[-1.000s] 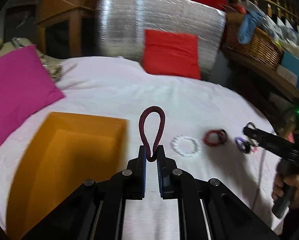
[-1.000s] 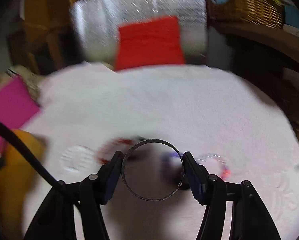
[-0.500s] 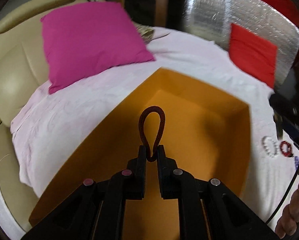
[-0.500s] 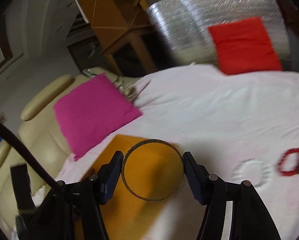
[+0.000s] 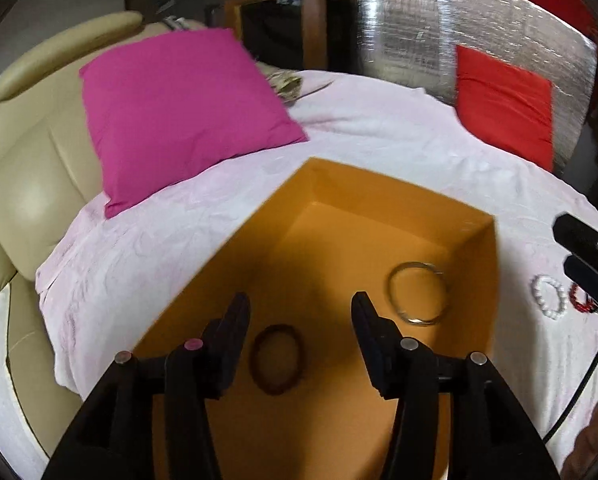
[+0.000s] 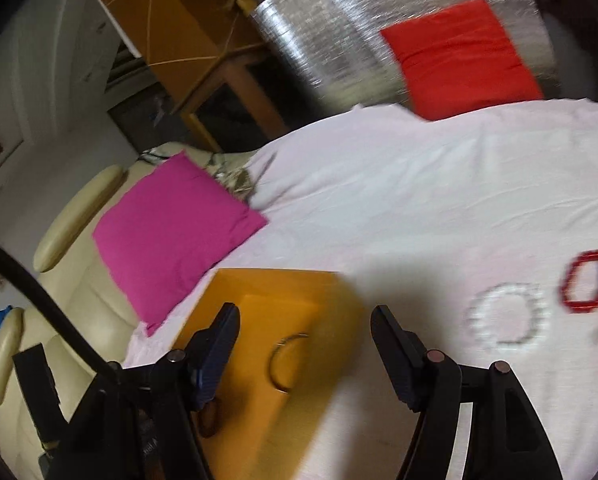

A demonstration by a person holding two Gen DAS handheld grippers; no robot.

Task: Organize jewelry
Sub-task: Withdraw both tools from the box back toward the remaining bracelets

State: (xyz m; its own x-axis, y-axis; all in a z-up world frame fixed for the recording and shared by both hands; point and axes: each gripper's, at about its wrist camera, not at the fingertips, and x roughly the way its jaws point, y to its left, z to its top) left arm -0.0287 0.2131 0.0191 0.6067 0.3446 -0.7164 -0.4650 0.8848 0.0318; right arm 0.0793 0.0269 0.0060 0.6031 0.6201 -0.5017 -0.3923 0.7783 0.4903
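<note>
Hovering above the orange box (image 5: 383,204), the left gripper (image 5: 299,316) is seen spread wide and empty; the right gripper (image 6: 305,342) likewise. A dark braided bracelet (image 5: 276,364) and a metal bangle (image 5: 417,298) lie inside the box. A white bead bracelet (image 6: 507,318) and a red bracelet (image 6: 585,280) remain on the sheet (image 6: 399,208) at the right, judged next to be gripped.

Left hand-held gripper (image 5: 300,316) and right hand-held gripper (image 6: 305,330) — both spread wide, empty.

orange box (image 5: 379,204), magenta pillow (image 5: 179,108), red cushion (image 5: 503,100), white bead bracelet (image 6: 507,320).
</note>
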